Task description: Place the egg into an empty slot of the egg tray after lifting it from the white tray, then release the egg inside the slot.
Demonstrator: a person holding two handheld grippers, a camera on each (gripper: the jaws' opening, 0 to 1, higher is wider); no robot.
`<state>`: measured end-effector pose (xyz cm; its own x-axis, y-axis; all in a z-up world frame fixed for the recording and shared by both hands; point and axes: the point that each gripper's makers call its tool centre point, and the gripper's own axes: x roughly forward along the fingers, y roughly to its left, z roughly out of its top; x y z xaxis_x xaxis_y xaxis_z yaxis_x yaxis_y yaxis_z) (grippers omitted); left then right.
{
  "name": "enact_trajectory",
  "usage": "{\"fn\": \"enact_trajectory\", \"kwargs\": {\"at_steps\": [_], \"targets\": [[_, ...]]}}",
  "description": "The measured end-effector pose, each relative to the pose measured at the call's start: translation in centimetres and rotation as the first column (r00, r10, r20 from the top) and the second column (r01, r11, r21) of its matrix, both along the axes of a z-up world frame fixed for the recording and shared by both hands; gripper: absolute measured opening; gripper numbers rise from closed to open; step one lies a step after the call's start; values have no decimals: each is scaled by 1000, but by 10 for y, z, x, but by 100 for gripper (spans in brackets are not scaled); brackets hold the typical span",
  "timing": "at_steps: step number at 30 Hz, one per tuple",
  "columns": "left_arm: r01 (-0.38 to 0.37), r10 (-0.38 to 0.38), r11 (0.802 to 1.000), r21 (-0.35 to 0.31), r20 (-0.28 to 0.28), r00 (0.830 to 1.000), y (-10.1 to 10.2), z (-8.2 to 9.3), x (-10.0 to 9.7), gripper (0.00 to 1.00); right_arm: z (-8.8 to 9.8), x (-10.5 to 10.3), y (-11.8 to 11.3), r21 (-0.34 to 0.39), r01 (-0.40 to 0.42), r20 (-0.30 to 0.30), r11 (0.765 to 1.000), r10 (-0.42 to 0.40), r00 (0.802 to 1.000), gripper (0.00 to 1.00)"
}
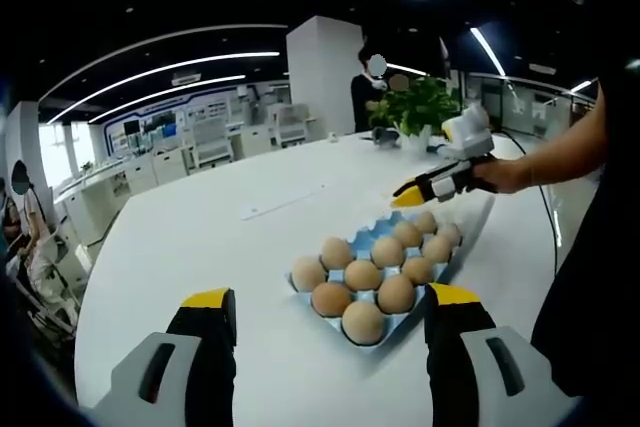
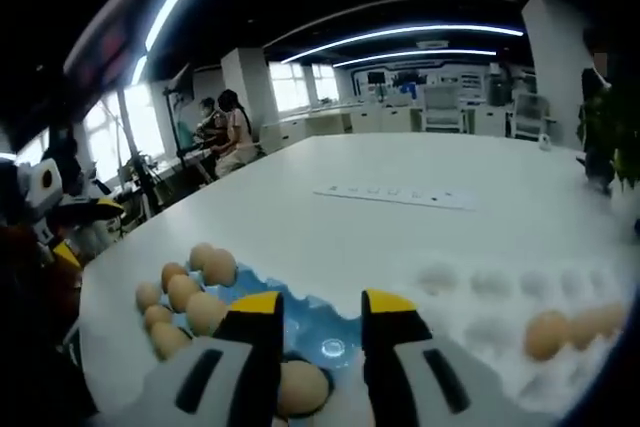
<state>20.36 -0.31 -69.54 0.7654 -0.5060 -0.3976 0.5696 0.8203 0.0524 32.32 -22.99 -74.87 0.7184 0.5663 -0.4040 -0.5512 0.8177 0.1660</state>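
Holding an egg between the yellow-tipped jaws, your right tongs sit low over the blue egg tray in the right gripper view; the jaws stand narrow against the egg's sides.

- Blue egg tray: brown eggs fill its far-left slots; a bare slot shows just past the jaw tips. In the left gripper view the same tray lies on the desk, its near rows full of eggs.
- White tray: just beside the blue one on its right, moulded cups mostly bare, two brown eggs at its right end.
- Your left tongs: jaws spread wide, nothing between them, raised above the white desk on the near side of the egg tray.
- Right tongs again, seen from the left gripper view: at the far end of the tray, held by a hand.
- Desk: a flat white strip lies further out; a potted plant stands near the far edge.
- Background: a person stands behind the plant; office chairs, lit ceiling strips.
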Motion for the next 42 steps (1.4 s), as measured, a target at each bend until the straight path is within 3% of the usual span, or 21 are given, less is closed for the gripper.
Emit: {"fn": "enact_trajectory", "kwargs": {"at_steps": [6,11,16,21,39,42], "targets": [[2,-2,1000,1,1,1000,0,0,0,78,-2,1,-38,-21,82,6,996,-82,997,31],[7,-7,1000,1,1,1000,-2,0,1,78,1,7,-78,-50,195,41,980,-193,980,31],[6,-6,1000,-1,2,1000,-3,1,1,78,8,16,-125,-79,341,101,937,-333,938,31],[8,-8,1000,0,0,1000,-3,0,1,78,3,23,-154,-78,413,93,908,-405,909,31],[0,0,1000,7,-6,1000,0,-1,0,78,-30,34,-164,-131,421,22,897,-422,906,31],[-3,3,1000,7,-7,1000,1,0,0,78,-30,36,-165,-143,419,34,897,-419,907,29]]}}
